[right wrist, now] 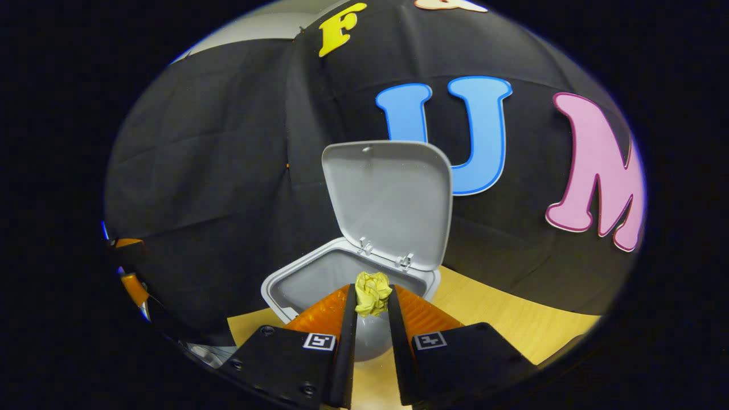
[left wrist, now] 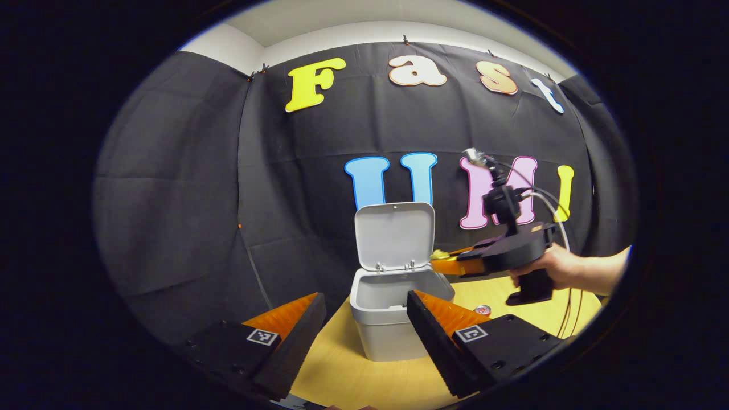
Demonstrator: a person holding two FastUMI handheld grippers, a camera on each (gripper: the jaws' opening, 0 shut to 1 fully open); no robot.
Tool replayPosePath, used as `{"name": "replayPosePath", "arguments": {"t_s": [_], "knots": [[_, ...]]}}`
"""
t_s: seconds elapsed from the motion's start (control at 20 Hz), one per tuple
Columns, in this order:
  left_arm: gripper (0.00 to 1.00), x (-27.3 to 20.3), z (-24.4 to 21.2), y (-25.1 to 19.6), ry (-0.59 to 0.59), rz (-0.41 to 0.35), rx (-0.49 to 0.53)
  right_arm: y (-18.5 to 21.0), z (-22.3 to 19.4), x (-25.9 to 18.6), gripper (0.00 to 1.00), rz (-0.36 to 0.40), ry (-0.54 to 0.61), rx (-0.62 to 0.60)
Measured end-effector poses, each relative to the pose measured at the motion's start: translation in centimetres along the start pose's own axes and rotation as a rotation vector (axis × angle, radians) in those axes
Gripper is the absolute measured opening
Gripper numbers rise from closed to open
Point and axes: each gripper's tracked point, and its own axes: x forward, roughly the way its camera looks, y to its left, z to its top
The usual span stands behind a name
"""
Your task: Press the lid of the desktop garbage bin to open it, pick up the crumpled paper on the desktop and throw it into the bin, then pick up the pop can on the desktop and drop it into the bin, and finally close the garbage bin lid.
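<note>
Right gripper (right wrist: 372, 304) pinching crumpled paper (right wrist: 372, 292) between fingertips, poised over near rim of bin (right wrist: 296, 279). Lid (right wrist: 393, 199) stands upright at bin's back edge, mouth clear. Paper sits above opening, slightly short of centre; release looks close, small push toward lid safer. Left gripper (left wrist: 364, 322) spread, empty, on bin's near side. Pop can (left wrist: 482, 310) on desktop (left wrist: 342, 370), just beside bin's right flank.

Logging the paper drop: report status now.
Right tongs shut on crumpled yellow paper, over the open bin. Left tongs open, holding nothing. Lid up. Pop can on desktop; nothing blocking.
</note>
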Motion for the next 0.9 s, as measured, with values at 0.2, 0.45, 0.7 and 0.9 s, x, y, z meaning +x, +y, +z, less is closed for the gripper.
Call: {"name": "replayPosePath", "arguments": {"t_s": [0.2, 0.45, 0.7, 0.9], "knots": [[0.97, -0.1, -0.9, -1.3, 0.015, -0.025, -0.028, 0.3, -1.6, 1.6, 0.61, 0.02, 0.03, 0.003], [0.96, 1.3, -4.0, -6.3, 0.047, -0.126, -0.099, -1.0, 0.3, -1.9, 0.99, -0.013, -0.031, 0.019], [0.96, 4.9, -6.0, -14.7, 0.098, -0.312, -0.094, -9.6, -1.4, -9.0, 0.99, -0.169, -0.019, 0.01], [0.95, 6.8, -8.0, -21.5, 0.145, -0.44, -0.079, -14.5, -3.0, -13.8, 0.99, -0.272, -0.008, 0.053]]}}
